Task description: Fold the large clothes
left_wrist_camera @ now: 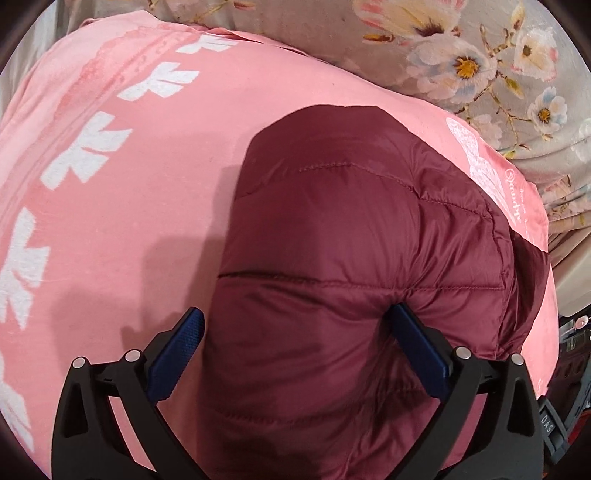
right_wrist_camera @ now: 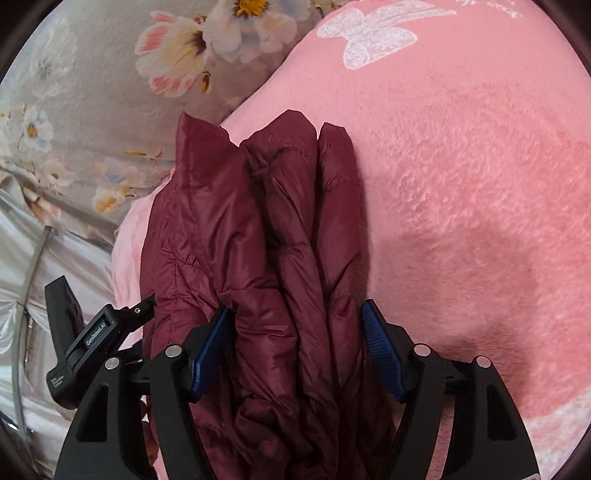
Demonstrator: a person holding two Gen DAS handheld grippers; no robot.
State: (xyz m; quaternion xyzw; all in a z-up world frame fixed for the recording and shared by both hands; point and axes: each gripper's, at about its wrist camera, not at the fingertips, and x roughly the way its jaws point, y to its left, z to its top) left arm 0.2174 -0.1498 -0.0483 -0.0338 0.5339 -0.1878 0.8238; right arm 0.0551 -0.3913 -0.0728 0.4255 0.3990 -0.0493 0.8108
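Note:
A dark maroon quilted puffer jacket (left_wrist_camera: 351, 236) lies folded on a pink fleece blanket (left_wrist_camera: 129, 192). In the left wrist view my left gripper (left_wrist_camera: 295, 314) is wide open, its blue pads on either side of the jacket's near end, the right pad touching the fabric. In the right wrist view the jacket (right_wrist_camera: 258, 229) shows as a bunch of several stacked layers on the pink blanket (right_wrist_camera: 461, 206). My right gripper (right_wrist_camera: 295, 314) straddles this bunch with both blue pads pressed against its sides. The other gripper's black body (right_wrist_camera: 88, 343) shows at the lower left.
A grey floral bedsheet (left_wrist_camera: 480, 48) lies beyond the blanket and also shows in the right wrist view (right_wrist_camera: 74, 110). White butterfly prints (right_wrist_camera: 369, 33) mark the blanket. Shiny silver fabric (right_wrist_camera: 22, 258) lies at the left. Dark clutter (left_wrist_camera: 569, 350) sits past the blanket's right edge.

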